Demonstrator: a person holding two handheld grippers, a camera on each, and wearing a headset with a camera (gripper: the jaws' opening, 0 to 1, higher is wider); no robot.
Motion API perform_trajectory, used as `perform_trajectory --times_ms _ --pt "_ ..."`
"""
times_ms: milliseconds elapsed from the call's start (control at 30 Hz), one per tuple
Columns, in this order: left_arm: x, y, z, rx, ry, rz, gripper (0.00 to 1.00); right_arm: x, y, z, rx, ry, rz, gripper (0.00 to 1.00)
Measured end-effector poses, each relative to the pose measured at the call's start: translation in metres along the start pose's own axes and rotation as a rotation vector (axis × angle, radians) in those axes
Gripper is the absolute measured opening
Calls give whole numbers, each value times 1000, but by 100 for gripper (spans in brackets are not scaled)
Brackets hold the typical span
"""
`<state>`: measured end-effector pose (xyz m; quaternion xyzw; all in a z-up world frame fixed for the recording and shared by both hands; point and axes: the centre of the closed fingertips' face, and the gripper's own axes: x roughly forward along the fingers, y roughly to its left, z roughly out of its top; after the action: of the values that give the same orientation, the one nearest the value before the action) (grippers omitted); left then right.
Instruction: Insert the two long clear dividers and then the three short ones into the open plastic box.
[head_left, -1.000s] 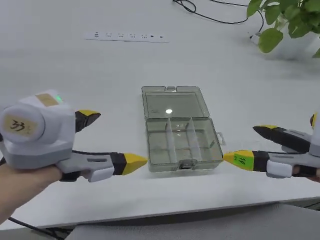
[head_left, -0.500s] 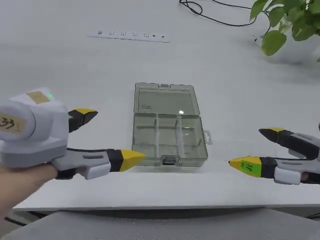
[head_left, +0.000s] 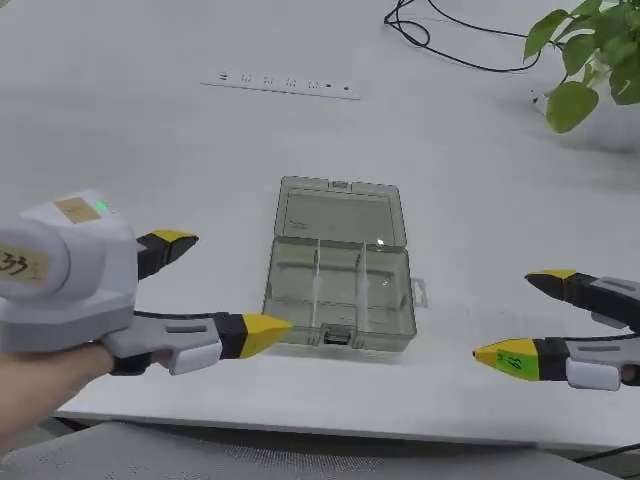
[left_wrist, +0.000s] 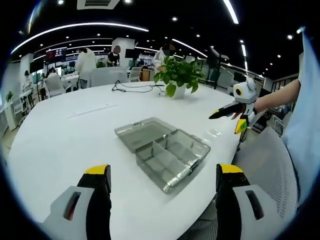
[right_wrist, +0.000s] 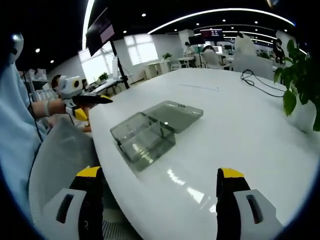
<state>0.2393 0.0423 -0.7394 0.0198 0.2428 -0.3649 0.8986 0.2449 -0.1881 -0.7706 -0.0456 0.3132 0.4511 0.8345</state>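
The left tool (head_left: 237, 280) and right tool (head_left: 504, 314) both hover with jaws spread wide and nothing between them. Each has black jaws ending in pointed yellow tips on a smooth grey-white body. The box (head_left: 338, 310) lies on the counter (head_left: 480, 180) between the tools, just beyond the left tool's lower tip and well apart from the right tool. It is a shallow rectangle of clear plastic with a grey-green tint. Its flat lid (head_left: 342, 212) is folded open on the far side, away from both tools. Inside, two long clear dividers (head_left: 360, 288) stand upright, running front to back and splitting the tray into three lanes. I cannot tell whether any short ones are in place. The counter is glossy white and catches the ceiling lights. Far beyond the left tool, the head view shows a slim white power strip (head_left: 280, 84). Far beyond the right tool it shows a looping black cable (head_left: 440, 40) and a leafy green plant (head_left: 590, 50). The left gripper view adds the plant's white pot, a grey woven chair (left_wrist: 272, 165) at the counter's edge, and the right tool held by a hand. The right gripper view shows the left tool held past the box, and the counter's rounded rim.
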Motion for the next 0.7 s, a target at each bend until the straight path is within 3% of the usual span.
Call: perform_trajectory --times_ms 267,367,500,700 --pt "0 -3 -1 2 9 -2 88 9 3 -16 -161 173 82 88" --pt "0 -5 -1 4 13 -4 88 12 -2 -22 -218 228 89 85" --pt "0 -5 -2 4 18 -7 88 17 -2 -21 -244 248 114 83" --pt "-1 -5 -1 -3 14 -1 88 24 -8 -26 -309 319 138 77"
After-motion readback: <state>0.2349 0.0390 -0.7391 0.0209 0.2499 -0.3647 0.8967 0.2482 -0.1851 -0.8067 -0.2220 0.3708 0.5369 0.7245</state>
